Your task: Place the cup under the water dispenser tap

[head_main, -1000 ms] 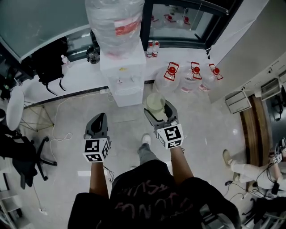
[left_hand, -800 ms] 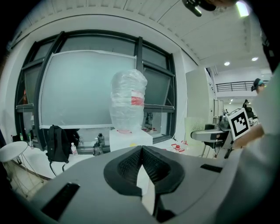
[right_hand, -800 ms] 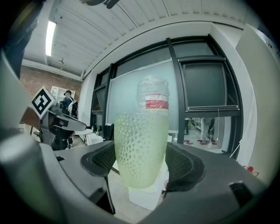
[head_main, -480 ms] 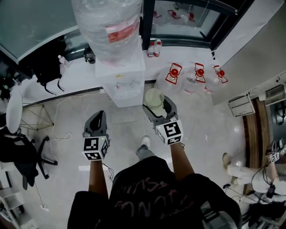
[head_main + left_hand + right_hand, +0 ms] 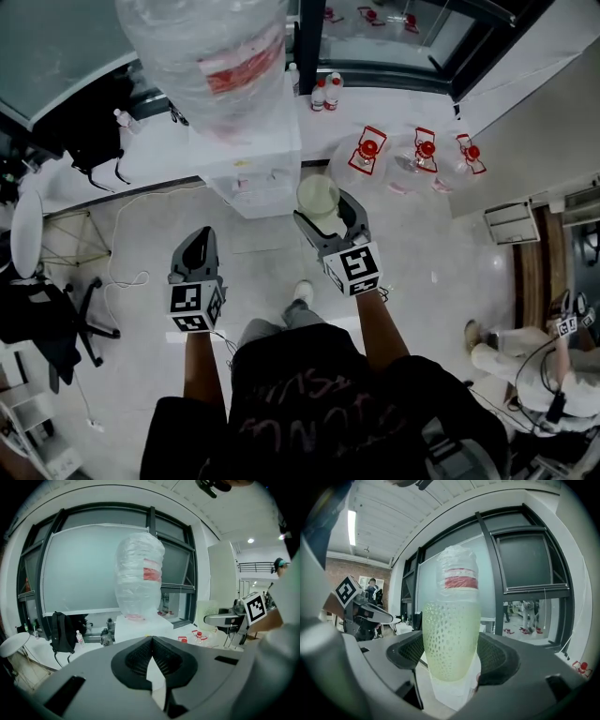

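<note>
Two grippers, one cup, one dispenser.

1. Right gripper (image 5: 328, 214): ribbed fingers (image 5: 499, 658) pinching the cup (image 5: 451, 639) from both sides. The cup is a pale green dimpled tumbler, upright. Its lower part is seated between the pads and its rim stands above the fingertips. It looks empty, though the frosted wall leaves that unsure.

2. Left gripper (image 5: 197, 246): fingers (image 5: 133, 660) pressed together at the tips, nothing between them. It is held level beside the right one, well apart from the cup.

3. Water dispenser (image 5: 251, 173): a white cabinet topped by a large wrapped bottle (image 5: 202, 52). It stands ahead of the right fingertips and off to their left, not touching the cup. The taps on its front are too small to read clearly.

4. Spare bottles (image 5: 367, 155) with red caps: on the floor ahead and to the right of the right fingertips.

Step in hand (judged): carrying the gripped cup toward the dispenser; placement not yet begun.

Next move calls for (judged): bringing the cup forward and leftward of its present line and keeping it upright. It then goes down on the ledge under one tap before the fingers spread.
</note>
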The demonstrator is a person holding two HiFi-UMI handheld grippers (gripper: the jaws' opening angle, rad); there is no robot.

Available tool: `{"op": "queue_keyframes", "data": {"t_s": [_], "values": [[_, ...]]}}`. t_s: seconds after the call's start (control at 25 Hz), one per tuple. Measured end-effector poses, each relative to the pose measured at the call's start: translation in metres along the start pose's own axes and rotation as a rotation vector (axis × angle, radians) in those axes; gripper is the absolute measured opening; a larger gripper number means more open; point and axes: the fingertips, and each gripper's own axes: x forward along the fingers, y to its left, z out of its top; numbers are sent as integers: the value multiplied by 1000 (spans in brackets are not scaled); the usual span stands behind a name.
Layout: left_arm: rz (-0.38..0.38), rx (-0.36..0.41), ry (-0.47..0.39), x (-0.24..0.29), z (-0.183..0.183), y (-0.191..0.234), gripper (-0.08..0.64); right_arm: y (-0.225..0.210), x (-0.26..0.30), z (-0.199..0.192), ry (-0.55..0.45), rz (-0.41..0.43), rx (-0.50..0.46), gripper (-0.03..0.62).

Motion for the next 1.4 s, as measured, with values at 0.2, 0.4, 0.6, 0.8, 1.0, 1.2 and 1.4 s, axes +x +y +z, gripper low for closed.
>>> {"op": "queue_keyframes", "data": {"t_s": [0.2,0.4,0.6,0.8,1.0,1.2,1.4], "values": [[3,1,17,9,-5,0,10,-6,10,-6,-1,8,1,359],[-1,9,24,18,-3,6,11,-7,19,-6,-1,9,3,359],[-25,0,32,31,-9,12,10,-8,29,-10,11,-12,2,359],[-61,-17,33,41,-20,23,11,-4,35,-14,26,-50,-4,359],[-103,-14,31,49,-27,37,9,6,47,-20,-4,-88,-28,359],[-149,-14,37,64,-37,39,9,14,55,-31,18,-112,-3,359],[-189,-17,50,77,-56,36,11,22,65,-41,30,-129,13,359]]}}
